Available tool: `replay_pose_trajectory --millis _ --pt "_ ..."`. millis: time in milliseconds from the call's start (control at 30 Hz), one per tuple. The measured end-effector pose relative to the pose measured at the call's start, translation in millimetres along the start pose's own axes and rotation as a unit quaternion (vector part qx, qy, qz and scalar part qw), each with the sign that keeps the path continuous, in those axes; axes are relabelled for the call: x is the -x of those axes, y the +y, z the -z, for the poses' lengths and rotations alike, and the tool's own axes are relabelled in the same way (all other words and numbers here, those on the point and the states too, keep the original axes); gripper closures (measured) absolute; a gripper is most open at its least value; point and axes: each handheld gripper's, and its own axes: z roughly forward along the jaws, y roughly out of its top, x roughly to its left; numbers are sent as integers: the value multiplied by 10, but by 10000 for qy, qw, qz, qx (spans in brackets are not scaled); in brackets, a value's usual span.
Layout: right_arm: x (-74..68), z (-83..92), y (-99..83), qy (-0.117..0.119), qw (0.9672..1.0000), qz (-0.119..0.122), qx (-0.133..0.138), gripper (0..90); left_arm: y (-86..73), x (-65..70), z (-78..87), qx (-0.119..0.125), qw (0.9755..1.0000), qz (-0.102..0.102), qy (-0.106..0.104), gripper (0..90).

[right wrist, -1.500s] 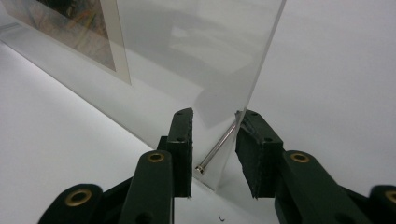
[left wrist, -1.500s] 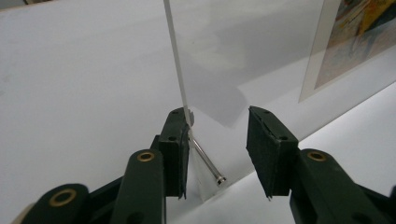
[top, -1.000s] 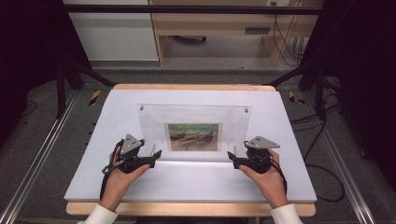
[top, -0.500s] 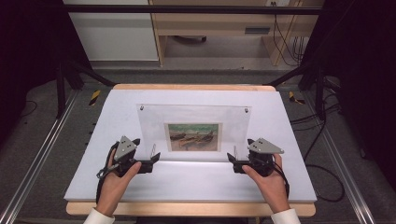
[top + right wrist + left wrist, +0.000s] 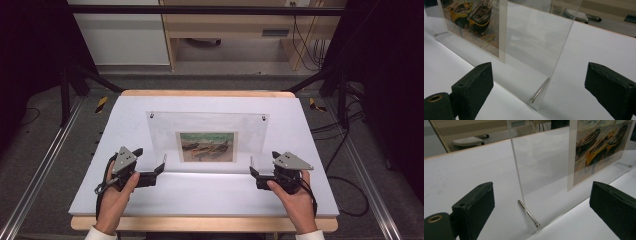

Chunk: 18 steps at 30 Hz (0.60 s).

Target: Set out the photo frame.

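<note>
A clear frame stands upright on the white table, a little back from the person's edge, with a picture of boats sandwiched in its middle. In the high view the left gripper sits at the frame's lower left corner and the right gripper at its lower right corner, each held in one of the person's hands, the left hand and the right hand coming in from the near edge. Both grippers point inward toward the frame's two ends. In the left gripper view the two black jaws stand wide apart, one on each side of the frame's edge, without touching it; a thin metal pin pokes through the bottom corner of the frame between them, resting down on the table. The boat picture shows farther along the pane. In the right gripper view the jaws are likewise spread wide, straddling the other end of the frame, again with a gap on either side, and a second metal pin crosses the lower corner there. A wooden strip runs along the far edge of the table, and a black cable trails off the right gripper onto the floor.
</note>
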Motion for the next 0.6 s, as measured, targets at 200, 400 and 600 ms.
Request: replay_pose_trajectory --millis 200,400,600 --pt "58 67 -28 -65 10000 -58 -15 90 -7 -71 56 75 9990 54 437 92" --pt "110 114 -58 -169 9998 -103 -39 99 -29 -174 124 142 9979 108 621 92" --pt "175 151 -83 -236 9996 -142 -69 117 -52 -262 172 157 9973 107 716 93"
